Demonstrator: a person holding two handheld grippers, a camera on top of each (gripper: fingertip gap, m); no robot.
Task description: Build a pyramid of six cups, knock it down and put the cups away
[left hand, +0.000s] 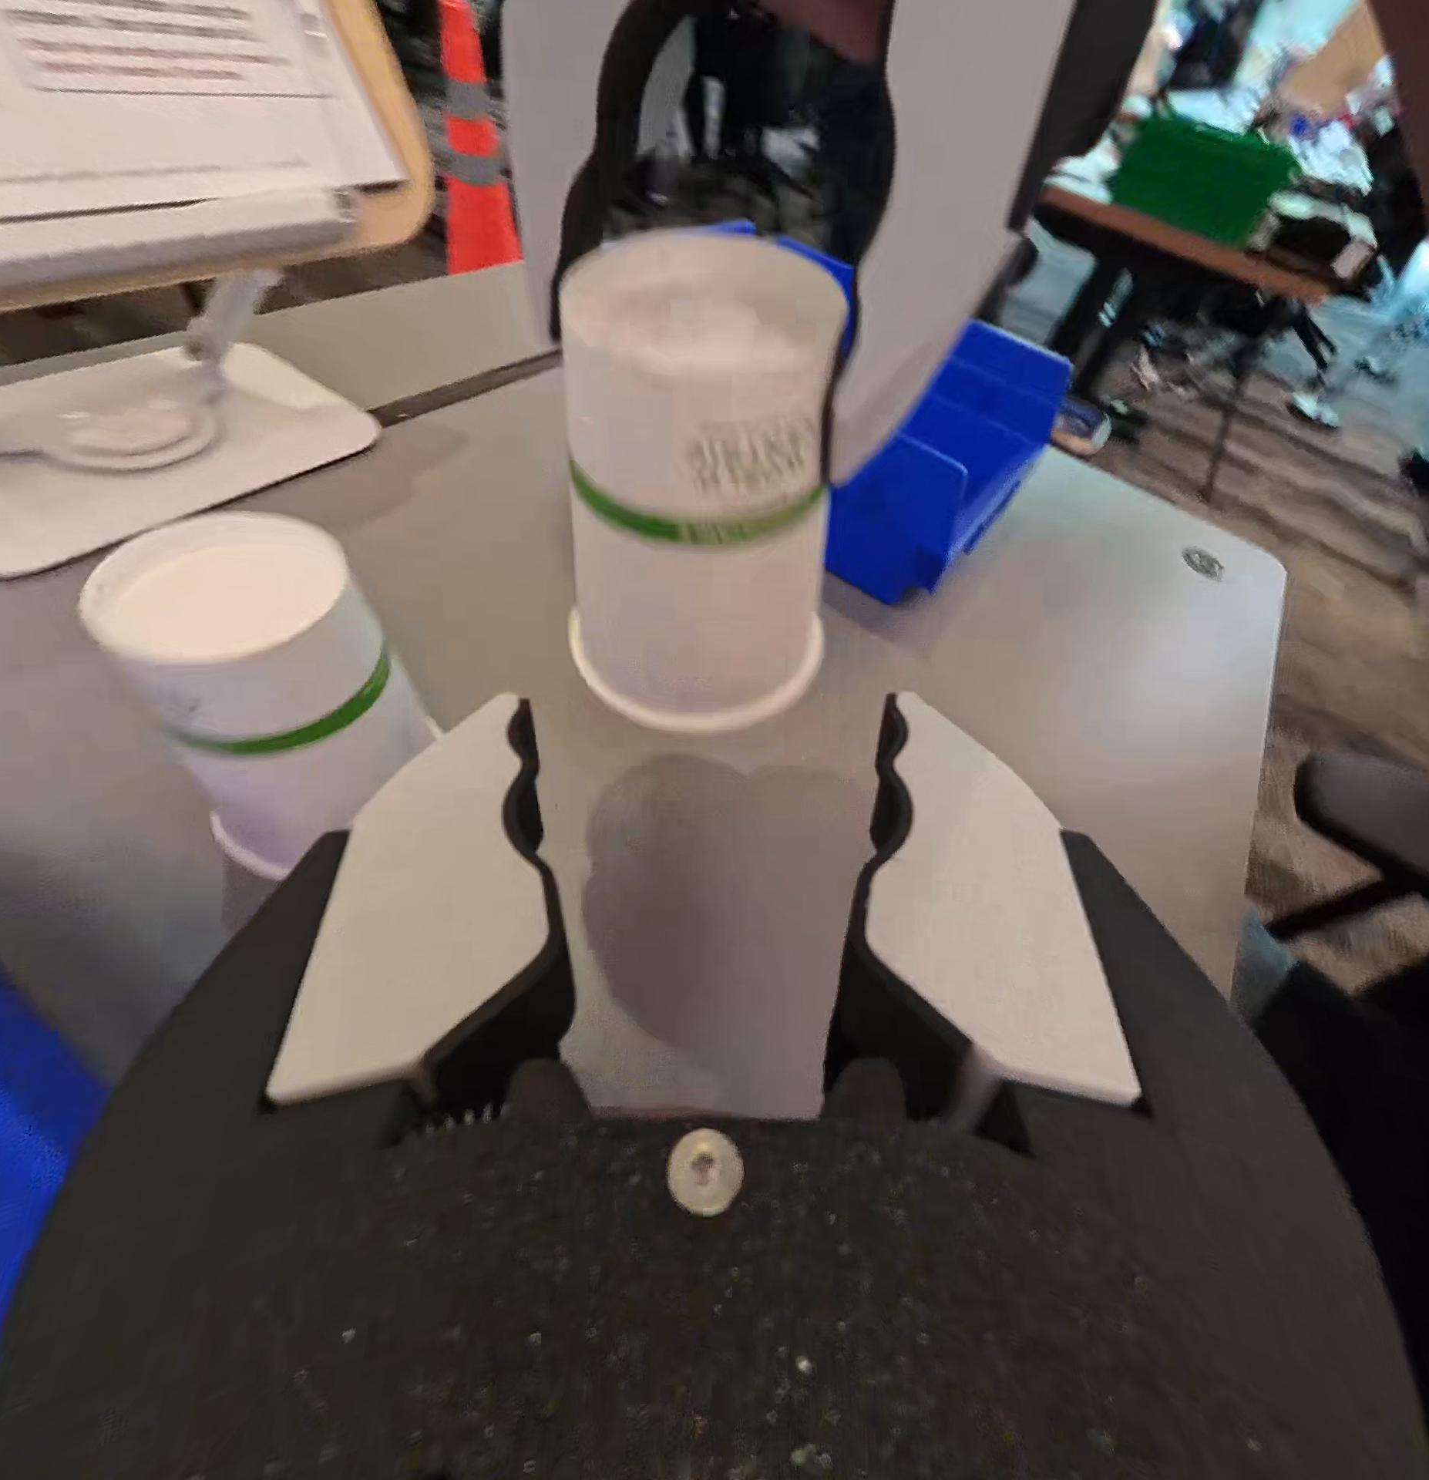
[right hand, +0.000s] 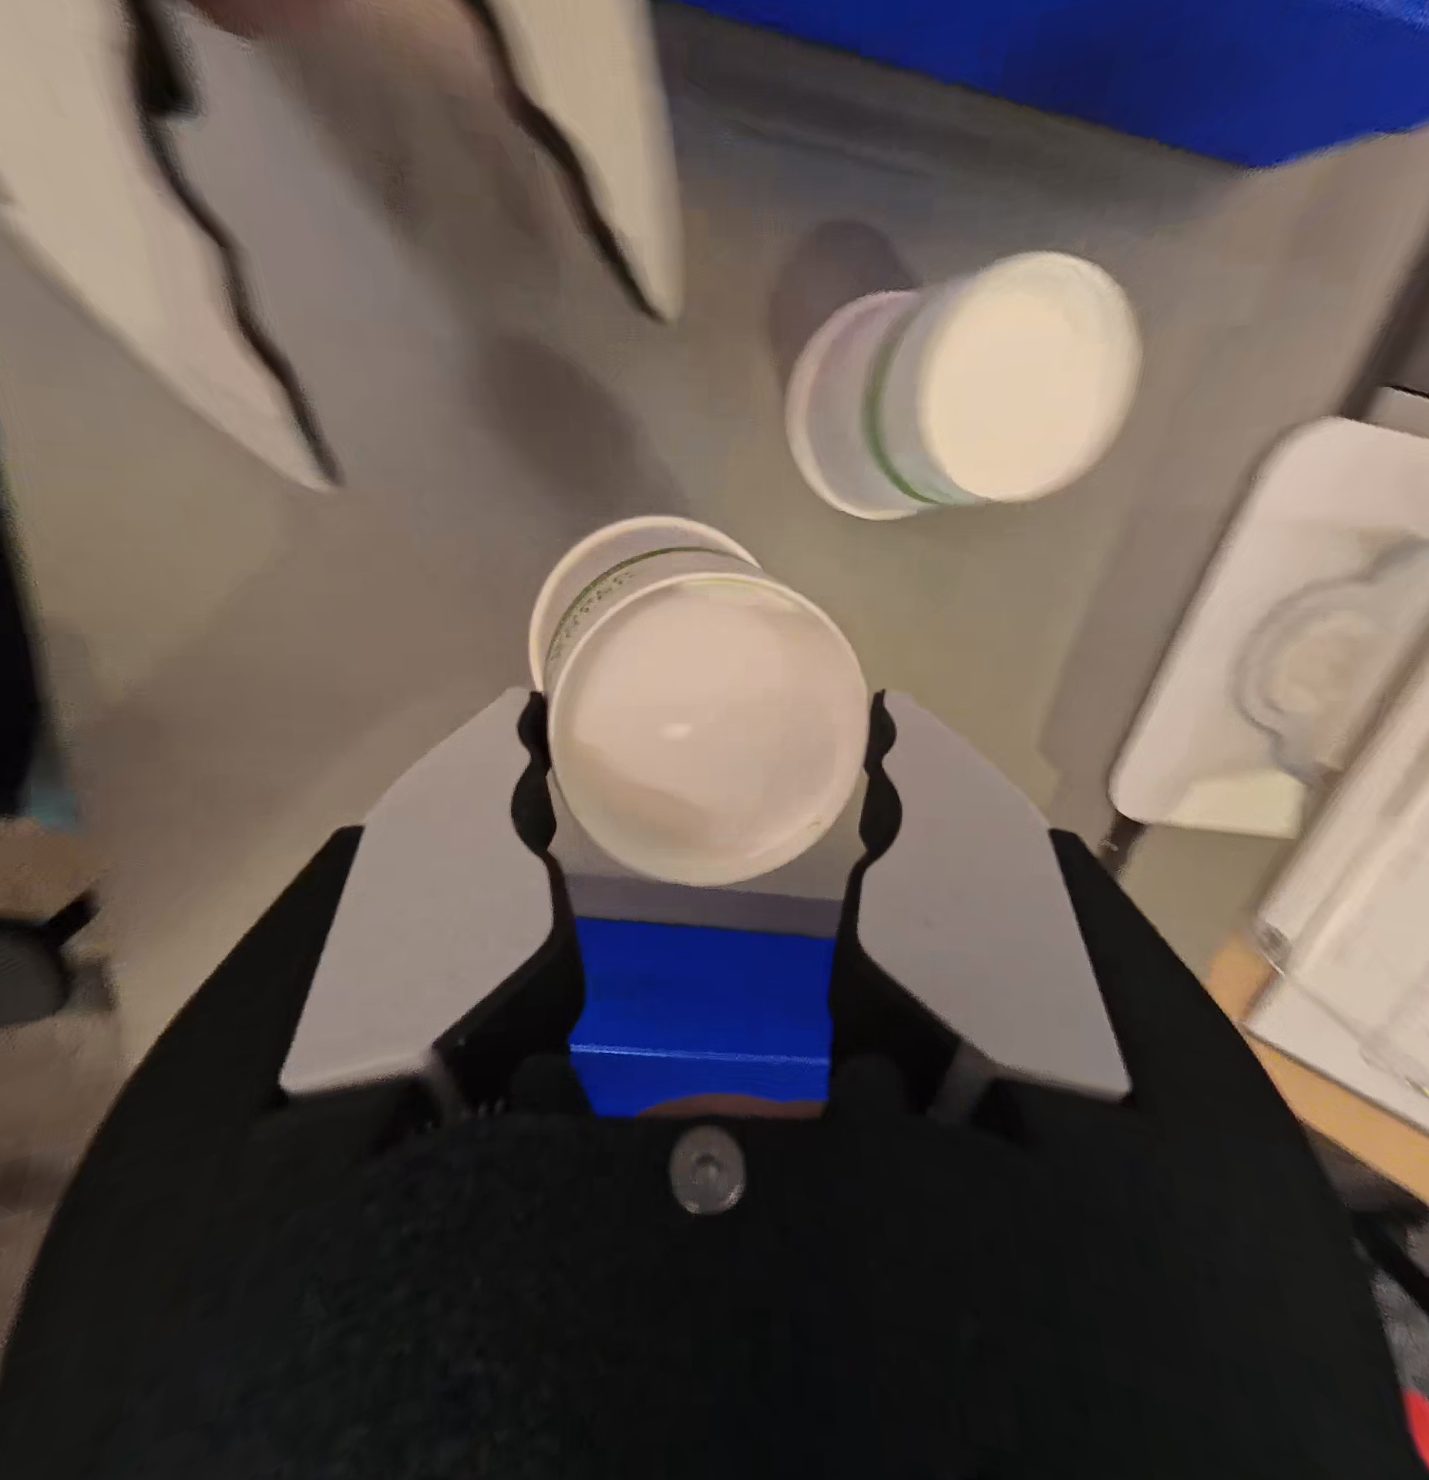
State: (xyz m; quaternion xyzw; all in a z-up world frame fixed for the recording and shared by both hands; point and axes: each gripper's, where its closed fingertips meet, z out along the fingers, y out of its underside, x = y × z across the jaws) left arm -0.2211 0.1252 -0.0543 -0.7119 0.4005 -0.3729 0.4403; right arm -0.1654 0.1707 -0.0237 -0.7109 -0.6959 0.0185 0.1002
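Observation:
A white paper cup with a green band [left hand: 695,496] hangs upside down a little above the grey table [left hand: 1096,721], its shadow beneath it. My right gripper [left hand: 695,384] comes down from above and is shut on its upper end; in the right wrist view the cup's base [right hand: 703,737] fills the gap between that gripper's fingers [right hand: 707,713]. My left gripper [left hand: 707,713] is open and empty, just in front of this cup; it also shows in the right wrist view [right hand: 487,392]. A second upside-down cup [left hand: 247,681] stands on the table to the left [right hand: 967,384].
A blue bin [left hand: 935,480] sits behind the held cup and shows under my right gripper [right hand: 703,1001]. A white stand base [left hand: 175,448] with a paper board is at the back left. The table's right edge drops off to the floor, where a dark chair [left hand: 1376,817] stands.

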